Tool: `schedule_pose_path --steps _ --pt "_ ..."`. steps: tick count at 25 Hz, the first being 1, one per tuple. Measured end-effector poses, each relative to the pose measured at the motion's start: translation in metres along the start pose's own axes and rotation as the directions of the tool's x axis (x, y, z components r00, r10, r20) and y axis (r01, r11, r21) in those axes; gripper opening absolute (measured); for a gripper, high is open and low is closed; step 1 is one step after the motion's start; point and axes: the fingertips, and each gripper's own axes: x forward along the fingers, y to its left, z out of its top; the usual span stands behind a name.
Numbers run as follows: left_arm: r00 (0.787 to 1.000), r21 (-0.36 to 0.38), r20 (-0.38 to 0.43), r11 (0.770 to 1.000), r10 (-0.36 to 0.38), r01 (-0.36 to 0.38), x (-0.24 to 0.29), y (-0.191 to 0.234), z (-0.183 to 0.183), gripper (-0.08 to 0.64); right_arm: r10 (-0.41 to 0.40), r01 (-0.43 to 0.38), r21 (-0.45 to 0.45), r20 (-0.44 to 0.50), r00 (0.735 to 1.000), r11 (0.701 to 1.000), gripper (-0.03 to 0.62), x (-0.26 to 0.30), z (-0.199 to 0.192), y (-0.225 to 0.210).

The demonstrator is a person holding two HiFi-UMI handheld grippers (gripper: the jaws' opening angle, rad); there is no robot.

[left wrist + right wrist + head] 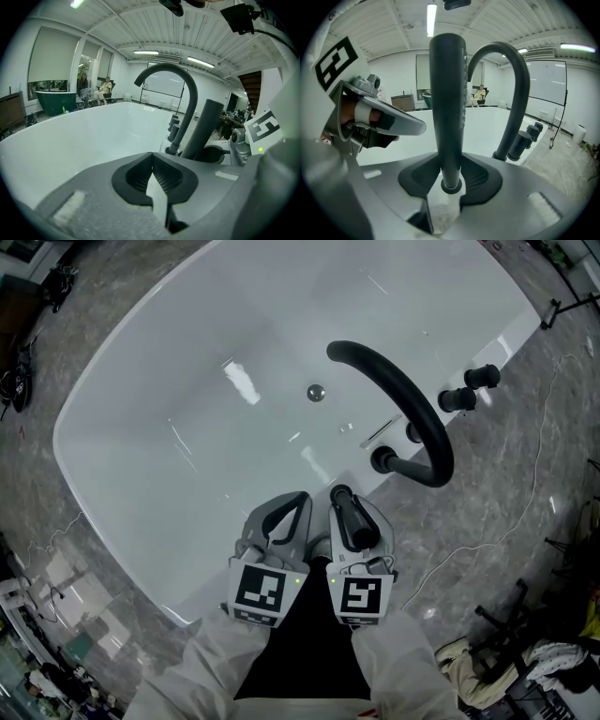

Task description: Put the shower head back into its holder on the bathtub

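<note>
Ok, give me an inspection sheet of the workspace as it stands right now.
Surface: white bathtub, drain visible.
Job's things: shower head upright in the right hand-held gripper; holder not clearly made out.
Clutter: nothing seen on the tub.
Grippers: right shut on the shower head; left hand-held gripper shut, empty.
Cables: white cable on the grey stone floor beside the tub.
Surroundings: black arched faucet and two knobs on the rim.

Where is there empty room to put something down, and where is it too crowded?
The bathtub floor is bare all round the drain, out to the left rim. The ledge on the right is crowded: curved black spout and black knobs stand close together there. The right gripper holds the shower head.
</note>
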Motion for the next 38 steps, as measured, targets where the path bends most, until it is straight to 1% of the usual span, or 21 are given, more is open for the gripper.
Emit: schedule_pose_path --steps 3,12,16,20,24,36,37,38 --pt "1.0 -0.002 -0.002 1.0 0.0 0.0 0.001 0.0 -0.003 0.0 0.002 -0.002 -0.005 -0.006 1.0 1.0 0.138 0.002 -0.007 -0.001" --pt "1.0 -0.008 -0.012 1.0 0.006 -0.006 0.0 -0.001 -0.007 0.0 0.011 -0.011 -0.003 -0.022 1.0 1.0 0.138 0.007 -0.01 0.001" --pt "1.0 -0.008 -0.016 1.0 0.007 -0.007 0.002 0.0 -0.008 0.0 0.019 -0.019 -0.021 -0.015 1.0 1.0 0.138 0.01 -0.013 0.001" --pt "1.0 -0.008 -0.021 1.0 0.006 -0.006 0.004 -0.001 -0.01 0.0 0.017 -0.017 0.002 -0.023 1.0 1.0 0.138 0.011 -0.01 0.002" --pt "1.0 -0.006 -0.028 1.0 -0.001 0.001 0.004 -0.003 -0.012 0.0 0.026 -0.026 -0.025 -0.013 1.0 0.999 0.138 0.013 -0.012 0.002" --pt "0.999 0.004 -0.038 1.0 -0.006 0.006 0.006 -0.006 -0.013 0.0 0.03 -0.029 0.028 -0.029 0.999 0.999 0.14 0.015 -0.014 0.001" --pt "0.999 0.006 -0.037 1.0 -0.005 0.005 0.005 -0.006 -0.012 0.0 0.037 -0.036 0.041 -0.031 0.999 0.999 0.144 0.015 -0.015 0.001" --pt "0.999 0.008 -0.036 1.0 -0.003 0.004 0.004 -0.007 -0.011 0.0 0.046 -0.044 0.057 -0.034 0.998 0.997 0.166 0.015 -0.015 0.001"
